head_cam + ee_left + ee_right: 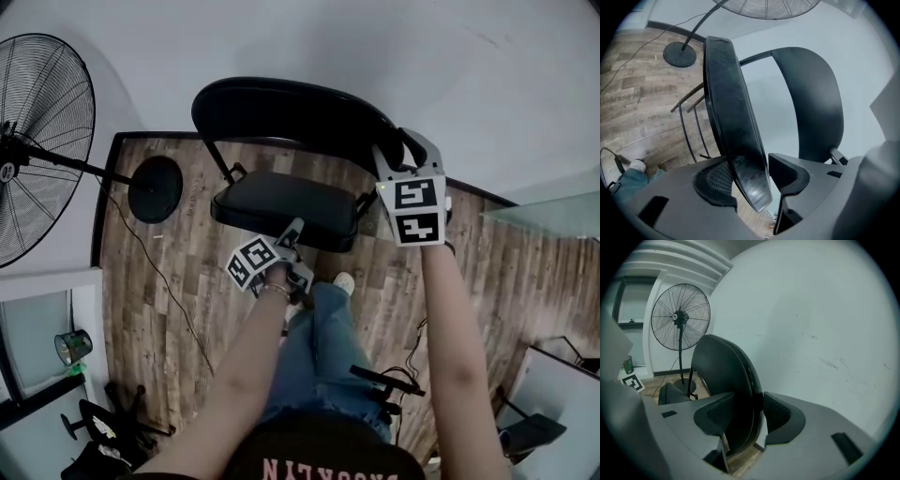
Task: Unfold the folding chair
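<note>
The black folding chair stands against the white wall, with its seat (286, 202) swung down nearly level and its curved backrest (281, 103) upright behind. My left gripper (292, 231) is at the seat's front edge. In the left gripper view the seat (731, 117) runs aslant between the jaws of my left gripper (752, 174), lying on the left pad and meeting the right finger near its base. My right gripper (396, 155) is clamped on the backrest's right rim. Both pads of my right gripper (743, 416) press on that rim (726, 376).
A pedestal fan (42, 141) with a round base (155, 187) and a trailing cable stands left of the chair. The person's legs in jeans (323, 347) are just in front of the seat. An office chair's base (103, 427) lies at the bottom left.
</note>
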Tool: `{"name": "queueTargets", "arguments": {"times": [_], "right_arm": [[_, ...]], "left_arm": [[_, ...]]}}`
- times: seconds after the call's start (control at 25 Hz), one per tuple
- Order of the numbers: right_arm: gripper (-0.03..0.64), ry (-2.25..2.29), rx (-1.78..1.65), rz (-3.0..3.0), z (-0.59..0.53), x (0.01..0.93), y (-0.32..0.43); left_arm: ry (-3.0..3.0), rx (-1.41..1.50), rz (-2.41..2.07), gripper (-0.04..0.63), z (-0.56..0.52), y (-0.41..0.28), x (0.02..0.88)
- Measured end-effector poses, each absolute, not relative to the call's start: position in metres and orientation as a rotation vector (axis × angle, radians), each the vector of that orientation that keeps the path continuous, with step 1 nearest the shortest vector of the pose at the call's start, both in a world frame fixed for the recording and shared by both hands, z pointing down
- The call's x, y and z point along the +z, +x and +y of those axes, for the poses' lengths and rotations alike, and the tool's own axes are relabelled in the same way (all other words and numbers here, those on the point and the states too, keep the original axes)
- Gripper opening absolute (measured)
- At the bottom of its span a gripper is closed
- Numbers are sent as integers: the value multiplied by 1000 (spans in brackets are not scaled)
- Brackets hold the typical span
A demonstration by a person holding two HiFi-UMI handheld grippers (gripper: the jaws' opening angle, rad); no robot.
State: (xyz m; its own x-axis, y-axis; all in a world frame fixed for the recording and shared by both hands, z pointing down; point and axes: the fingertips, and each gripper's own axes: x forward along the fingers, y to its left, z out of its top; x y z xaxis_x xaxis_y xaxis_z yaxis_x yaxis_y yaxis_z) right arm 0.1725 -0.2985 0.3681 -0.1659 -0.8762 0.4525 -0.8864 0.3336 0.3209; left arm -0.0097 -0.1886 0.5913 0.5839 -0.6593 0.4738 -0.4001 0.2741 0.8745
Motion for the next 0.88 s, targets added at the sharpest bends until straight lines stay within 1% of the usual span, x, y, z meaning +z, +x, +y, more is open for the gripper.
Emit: {"name": "queueTargets", "arguments": {"times": [0.08,0.12,0.32,0.88], "right_arm": [[187,1538,30,-2035,-297,371,172],[187,1537,32,-2034,-296,372,172],[187,1541,34,-2030,-293,379,171],[184,1593,-33,-1983,-276,388,164]], "left_arm": [[1345,-261,-972,277,-181,-11,591],[1341,-280,-956,299,-177,-12,592],[1326,-259,-947,350,-158,-16,606],[1295,-150,-952,350,-118,-30,639]]}}
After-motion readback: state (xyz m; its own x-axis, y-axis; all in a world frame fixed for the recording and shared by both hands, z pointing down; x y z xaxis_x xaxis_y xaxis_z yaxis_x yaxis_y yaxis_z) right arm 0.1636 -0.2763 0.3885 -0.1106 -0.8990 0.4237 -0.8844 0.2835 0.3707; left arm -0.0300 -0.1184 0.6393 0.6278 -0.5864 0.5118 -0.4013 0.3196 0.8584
